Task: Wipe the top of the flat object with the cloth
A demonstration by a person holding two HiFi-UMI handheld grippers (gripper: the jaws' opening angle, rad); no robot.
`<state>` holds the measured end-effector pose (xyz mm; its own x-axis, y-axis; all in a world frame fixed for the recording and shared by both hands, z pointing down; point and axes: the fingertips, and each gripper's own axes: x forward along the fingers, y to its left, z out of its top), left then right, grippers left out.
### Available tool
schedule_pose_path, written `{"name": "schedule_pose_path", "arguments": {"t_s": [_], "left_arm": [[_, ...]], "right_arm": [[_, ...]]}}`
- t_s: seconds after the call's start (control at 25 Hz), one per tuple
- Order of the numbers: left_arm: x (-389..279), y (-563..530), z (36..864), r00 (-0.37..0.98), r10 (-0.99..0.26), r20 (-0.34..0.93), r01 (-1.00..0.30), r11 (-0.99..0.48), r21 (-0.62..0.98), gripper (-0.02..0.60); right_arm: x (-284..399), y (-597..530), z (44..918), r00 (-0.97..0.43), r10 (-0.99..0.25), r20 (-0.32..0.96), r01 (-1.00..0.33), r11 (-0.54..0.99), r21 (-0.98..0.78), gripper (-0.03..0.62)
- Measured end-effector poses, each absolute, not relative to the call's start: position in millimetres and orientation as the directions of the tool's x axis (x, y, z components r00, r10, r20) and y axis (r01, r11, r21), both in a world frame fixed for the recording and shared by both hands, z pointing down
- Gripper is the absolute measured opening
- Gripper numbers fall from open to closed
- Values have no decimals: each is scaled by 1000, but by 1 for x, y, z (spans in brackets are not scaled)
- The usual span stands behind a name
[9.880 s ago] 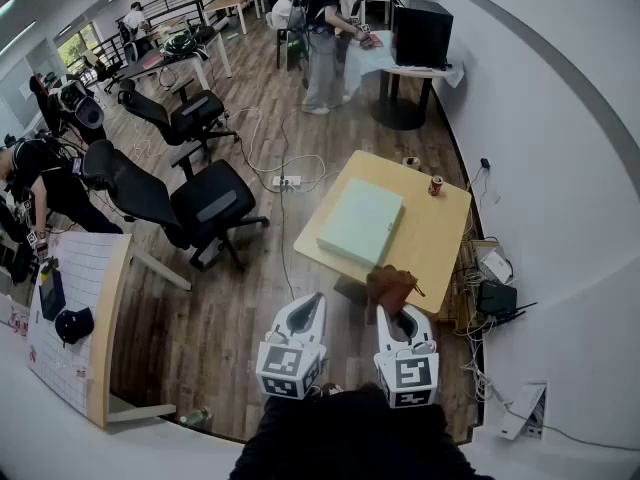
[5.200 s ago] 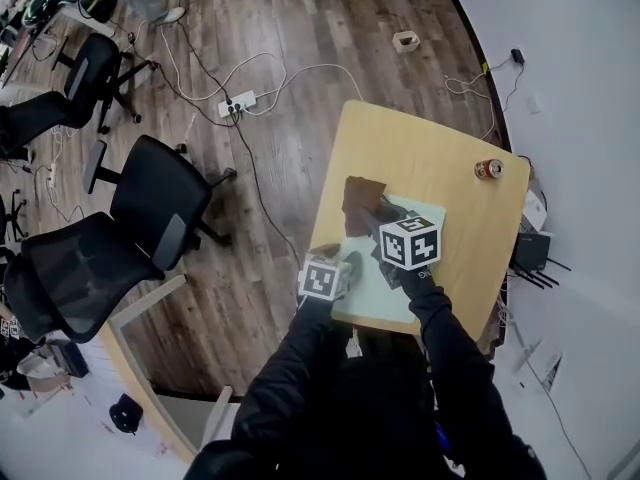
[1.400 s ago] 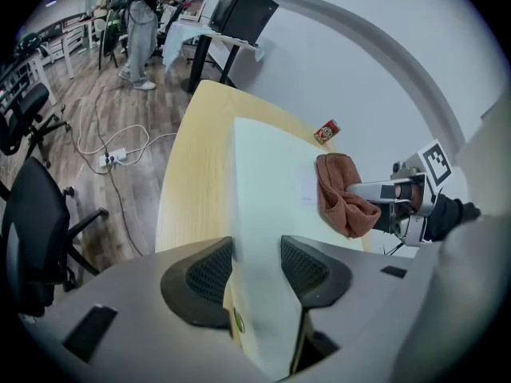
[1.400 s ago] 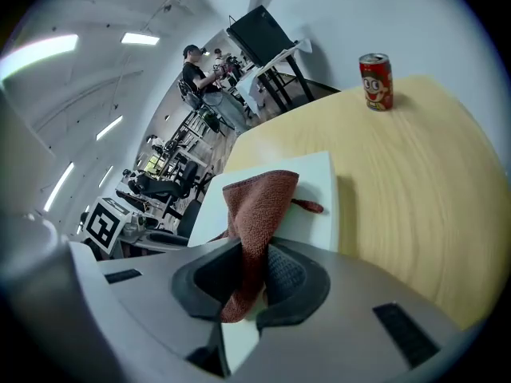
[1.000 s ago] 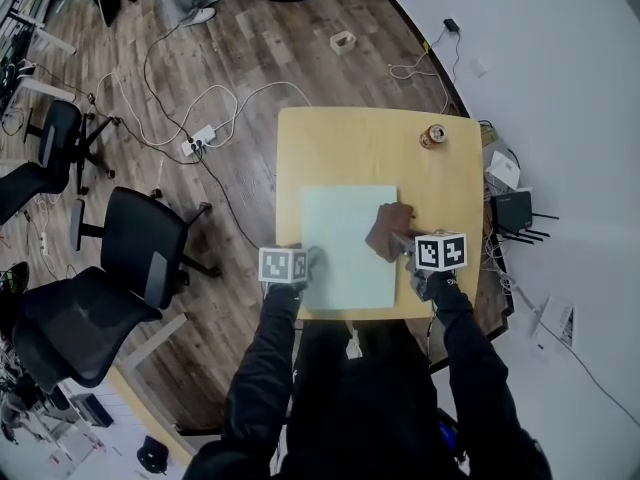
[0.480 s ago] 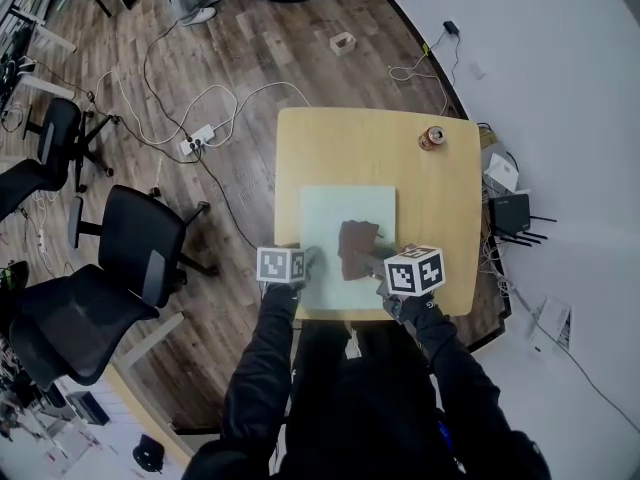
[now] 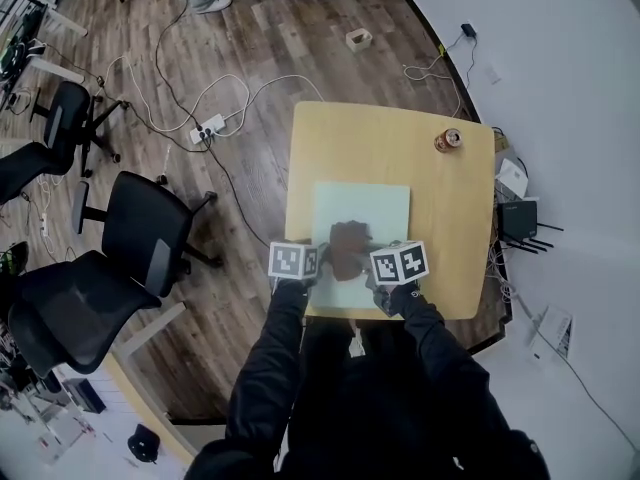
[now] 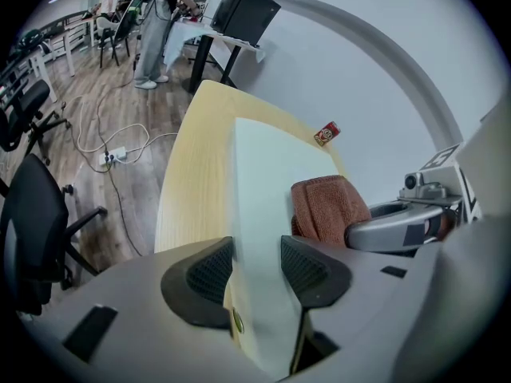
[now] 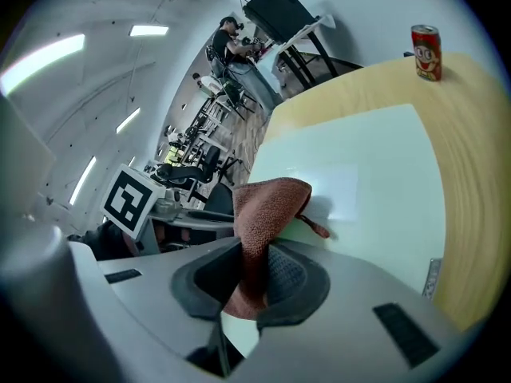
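- The left gripper point(image 8: 255, 266) clamps the near-left edge of the pale green flat board point(image 7: 375, 208), its jaws narrowed onto it, apparently to steady the board on the wooden table point(image 7: 450, 258) for wiping.
- The right gripper point(image 9: 251, 282) pinches a brown terry cloth point(image 9: 267, 206) between closed jaws. The cloth's free end rests on the board's top, toward 8 o'clock from its centre.
- A red soda can point(image 7: 447, 140) stands at 1 o'clock, well apart from the board.
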<state>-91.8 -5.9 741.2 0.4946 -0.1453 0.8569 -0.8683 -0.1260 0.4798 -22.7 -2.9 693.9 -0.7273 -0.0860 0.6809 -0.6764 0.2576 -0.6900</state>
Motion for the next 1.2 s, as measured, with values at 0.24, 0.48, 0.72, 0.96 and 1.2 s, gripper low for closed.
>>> {"name": "schedule_pose_path", "arguments": {"t_s": [0.24,0.48,0.72,0.96,1.2], "left_arm": [[-94,-6,742,496,-143,857,-868,-127,481,207],[-95,-5,741,495,-140,857,-868,-129,480,207],[-94,-6,741,494,-140,858,-868,-135,477,207],[-95,-4,741,492,-141,859,-869,-135,476,207],[-93,-4,742,488,-144,861,-871,-134,472,207]], "right_arm": [[9,-1,706,-680,-93,727,-723,246,-646,70],[35,1,709,-656,-112,746,-748,226,-624,70],[66,6,714,-628,-133,767,-775,198,-600,71],[98,12,713,-599,-151,787,-799,185,-573,71],[121,15,711,-570,-150,807,-816,216,-536,72]]}}
